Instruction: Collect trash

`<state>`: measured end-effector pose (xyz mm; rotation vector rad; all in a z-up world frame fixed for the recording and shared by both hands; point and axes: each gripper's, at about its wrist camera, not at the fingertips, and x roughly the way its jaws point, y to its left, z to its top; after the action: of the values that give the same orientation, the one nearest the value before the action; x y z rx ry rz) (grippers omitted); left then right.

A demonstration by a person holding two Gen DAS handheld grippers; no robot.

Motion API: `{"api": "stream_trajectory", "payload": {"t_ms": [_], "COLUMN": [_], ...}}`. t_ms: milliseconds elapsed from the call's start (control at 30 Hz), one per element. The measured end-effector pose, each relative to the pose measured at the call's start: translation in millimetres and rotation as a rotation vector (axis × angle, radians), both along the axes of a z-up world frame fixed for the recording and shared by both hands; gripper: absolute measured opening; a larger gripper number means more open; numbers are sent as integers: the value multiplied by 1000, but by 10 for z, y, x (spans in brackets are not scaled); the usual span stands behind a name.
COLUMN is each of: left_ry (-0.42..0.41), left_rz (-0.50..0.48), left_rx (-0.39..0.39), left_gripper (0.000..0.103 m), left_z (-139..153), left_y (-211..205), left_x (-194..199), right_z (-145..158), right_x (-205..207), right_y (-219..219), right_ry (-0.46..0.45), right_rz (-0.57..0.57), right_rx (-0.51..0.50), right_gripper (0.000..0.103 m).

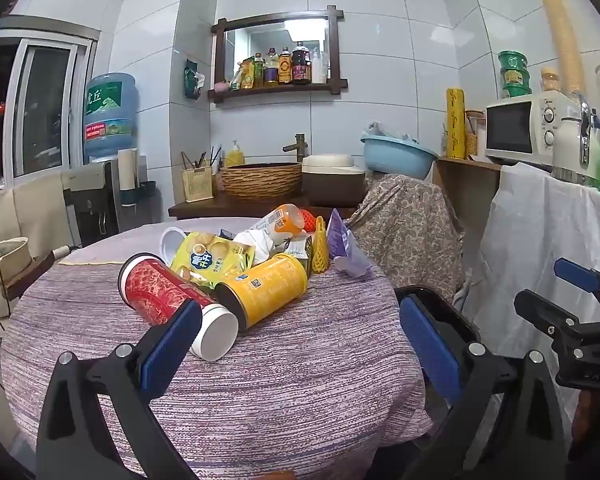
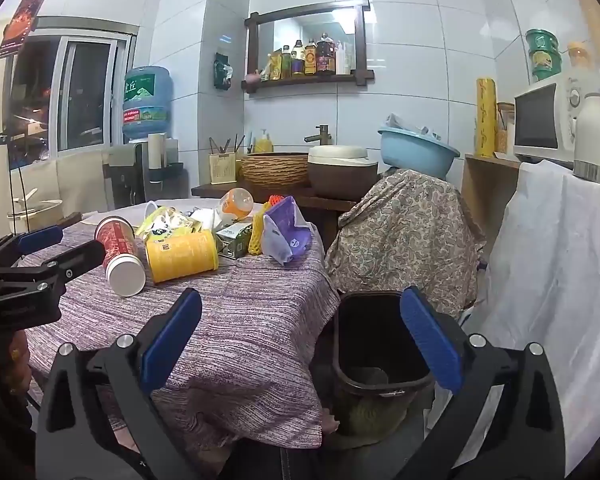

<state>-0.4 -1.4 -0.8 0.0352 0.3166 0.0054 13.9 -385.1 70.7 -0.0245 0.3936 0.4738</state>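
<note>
Two tools are held wide apart at the jaws, with nothing gripped in either: the left tool point(image 1: 300, 344) is aimed over the desk point(image 1: 260, 380), and the right tool point(image 2: 300, 340) is pointed toward the desk's edge and the black bin point(image 2: 376, 340) beside it. A heap of trash is seen on the purple cloth at about 12 o'clock from the left tool: a red cup point(image 1: 168, 296) lying on its side, a yellow can point(image 1: 268, 290) touching it at 3 o'clock, a green snack bag point(image 1: 212, 258) behind them, an orange bottle point(image 1: 280, 220) at the far side, a yellow foam net point(image 1: 320, 252) and a purple pouch point(image 1: 346, 248) at the heap's 3 o'clock edge. The bin is placed off the desk, low at 3 o'clock, and only a little is seen at its bottom. The collecting is judged to be at its start, with the first pick not yet made. The red cup is judged the nearest target; the next move would call for the left tool to be brought forward so that the cup's round body is straddled, then closed gently, since a rolling cup could slip aside
</note>
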Motion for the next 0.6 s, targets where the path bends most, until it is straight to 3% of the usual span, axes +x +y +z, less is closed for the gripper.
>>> {"api": "stream_trajectory", "payload": {"t_ms": [600], "left_ry": [8], "left_rz": [-17], "left_rx": [1], "left_gripper": [98], "left_z": [17], "left_y": [-39], "left_x": [-20], "right_z": [4], "right_x": [29], "right_y": [-86], "right_ry": [12], "right_rz": [-20], "right_rx": [16], "right_gripper": [98]}}
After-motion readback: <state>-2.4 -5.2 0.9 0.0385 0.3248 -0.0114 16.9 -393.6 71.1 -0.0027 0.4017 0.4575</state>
